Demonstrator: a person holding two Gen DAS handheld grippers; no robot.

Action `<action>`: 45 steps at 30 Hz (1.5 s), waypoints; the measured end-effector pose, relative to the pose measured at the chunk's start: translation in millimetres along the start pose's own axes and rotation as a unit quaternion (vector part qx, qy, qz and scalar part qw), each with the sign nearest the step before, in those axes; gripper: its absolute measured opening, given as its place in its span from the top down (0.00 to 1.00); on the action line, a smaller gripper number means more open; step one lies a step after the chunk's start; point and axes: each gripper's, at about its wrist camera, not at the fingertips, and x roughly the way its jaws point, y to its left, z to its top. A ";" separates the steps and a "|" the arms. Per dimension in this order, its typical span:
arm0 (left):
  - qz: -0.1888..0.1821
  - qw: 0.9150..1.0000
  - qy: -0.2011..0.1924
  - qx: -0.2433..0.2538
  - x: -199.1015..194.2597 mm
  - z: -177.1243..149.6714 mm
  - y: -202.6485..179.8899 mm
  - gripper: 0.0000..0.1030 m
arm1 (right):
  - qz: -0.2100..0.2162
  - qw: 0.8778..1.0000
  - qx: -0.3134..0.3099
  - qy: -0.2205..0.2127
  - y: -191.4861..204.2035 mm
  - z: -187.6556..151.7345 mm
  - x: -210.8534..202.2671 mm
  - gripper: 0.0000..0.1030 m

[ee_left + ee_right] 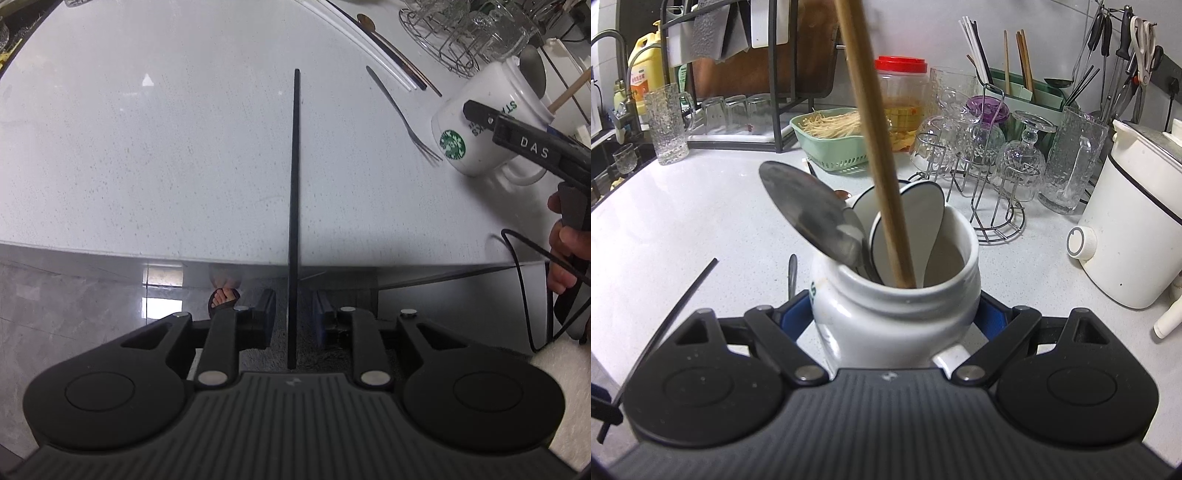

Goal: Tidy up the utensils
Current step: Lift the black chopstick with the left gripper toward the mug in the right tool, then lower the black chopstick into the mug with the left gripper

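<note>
A thin black chopstick [295,184] runs from the grey counter [147,147] over its front edge and between the fingers of my left gripper [294,317]. The jaws stand open, with a gap on each side of the stick. My right gripper [894,314] is shut on a white logo mug [897,325], blue pads against its sides. The mug [476,129] holds a metal spoon [812,214], white spoons [923,221] and a wooden stick [875,147]. A fork [402,114] lies left of the mug. White chopsticks [369,55] and a brown spoon [365,20] lie further back.
A wire rack of upturned glasses [979,147], a tall glass jug [1071,166] and a white cooker [1126,229] crowd the right rear. A green basket [831,144] and a dish rack [738,110] stand behind. Below the counter edge [147,251] are tiled floor and a person's sandalled foot [223,299].
</note>
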 end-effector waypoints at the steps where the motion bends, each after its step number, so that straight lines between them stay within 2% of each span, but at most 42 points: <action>1: 0.005 1.000 0.002 0.004 2.1 -1.1 -0.8 0.76 | 0.000 1.000 0.001 0.000 -0.1 -0.3 -0.3 0.11; 3: 0.019 1.000 0.005 0.015 7.9 -3.5 -2.8 0.76 | -0.001 1.000 0.002 -0.001 -0.2 -0.5 -0.6 0.11; 7: 0.022 1.000 0.013 0.000 16.7 -5.5 2.2 0.78 | -0.002 1.000 0.003 -0.003 0.3 -1.3 -0.9 0.11; 10: 0.024 1.000 0.007 0.002 15.3 -4.1 0.0 0.92 | -0.004 1.000 0.004 -0.003 0.7 -1.3 -0.8 0.11; 15: 0.049 0.997 -0.029 0.057 1.4 -0.9 -15.2 0.94 | -0.004 1.000 0.006 -0.004 0.6 -0.8 -0.8 0.11; 20: 0.055 0.994 -0.049 0.078 -17.9 12.7 -23.6 0.95 | -0.009 1.000 0.010 -0.007 1.4 -1.6 -0.6 0.11; 23: 0.067 0.989 -0.058 0.116 -32.1 21.2 -33.2 0.95 | -0.013 1.000 0.013 -0.009 2.7 -2.1 -0.6 0.11; 25: 0.093 0.980 -0.071 0.160 -40.4 27.0 -41.1 0.95 | -0.015 1.000 0.015 -0.010 3.2 -2.1 -0.4 0.11; 29: 0.108 0.968 -0.078 0.211 -57.1 46.1 -47.7 0.95 | -0.021 1.000 0.018 -0.011 4.6 -1.8 0.2 0.11; 31: 0.115 0.960 -0.078 0.243 -67.9 56.3 -52.4 0.95 | -0.023 0.999 0.020 -0.009 5.1 -1.4 0.2 0.11; 35: 0.128 0.934 -0.070 0.327 -87.5 72.8 -66.5 0.95 | -0.027 0.999 0.021 -0.008 6.5 -0.4 0.9 0.11; 38: 0.129 0.911 -0.060 0.387 -100.6 83.7 -75.8 0.95 | -0.029 0.999 0.023 -0.005 7.1 1.2 2.0 0.11; 45: 0.115 0.860 -0.042 0.496 -143.7 104.8 -94.9 0.95 | -0.037 0.999 0.031 -0.001 9.7 1.6 2.4 0.11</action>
